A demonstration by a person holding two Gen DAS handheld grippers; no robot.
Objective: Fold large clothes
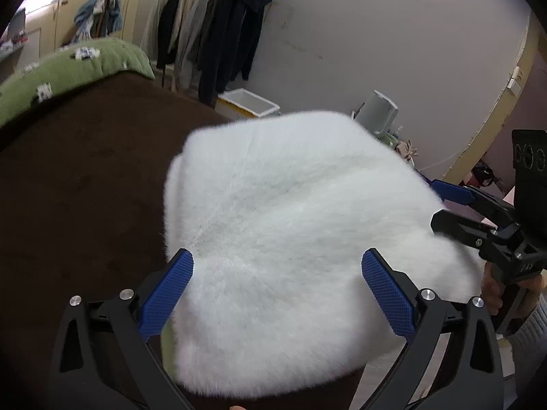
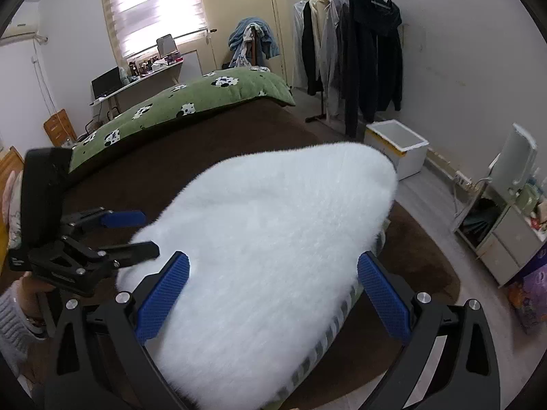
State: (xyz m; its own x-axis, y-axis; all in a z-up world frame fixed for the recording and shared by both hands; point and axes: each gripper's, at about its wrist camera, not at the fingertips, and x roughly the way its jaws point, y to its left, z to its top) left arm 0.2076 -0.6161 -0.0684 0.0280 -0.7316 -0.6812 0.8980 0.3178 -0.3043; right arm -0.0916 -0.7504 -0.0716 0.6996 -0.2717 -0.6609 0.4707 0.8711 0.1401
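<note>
A white fluffy garment (image 1: 290, 232) lies folded into a thick bundle on the brown bed cover (image 1: 78, 188). It also shows in the right wrist view (image 2: 273, 249), with a striped edge (image 2: 328, 335) along its right side. My left gripper (image 1: 277, 273) is open, its blue pads (image 1: 167, 294) spread over the near end of the garment. My right gripper (image 2: 273, 273) is open too, over the garment's near end. The right gripper shows at the garment's right side in the left wrist view (image 1: 444, 205); the left gripper shows at its left in the right wrist view (image 2: 143, 232).
A green panda-print quilt (image 2: 191, 102) lies at the far end of the bed. A rack of dark clothes (image 2: 355, 58), a white foam box (image 2: 400, 147) and a low cabinet (image 2: 506, 232) stand along the right wall. A desk (image 2: 136, 82) stands by the window.
</note>
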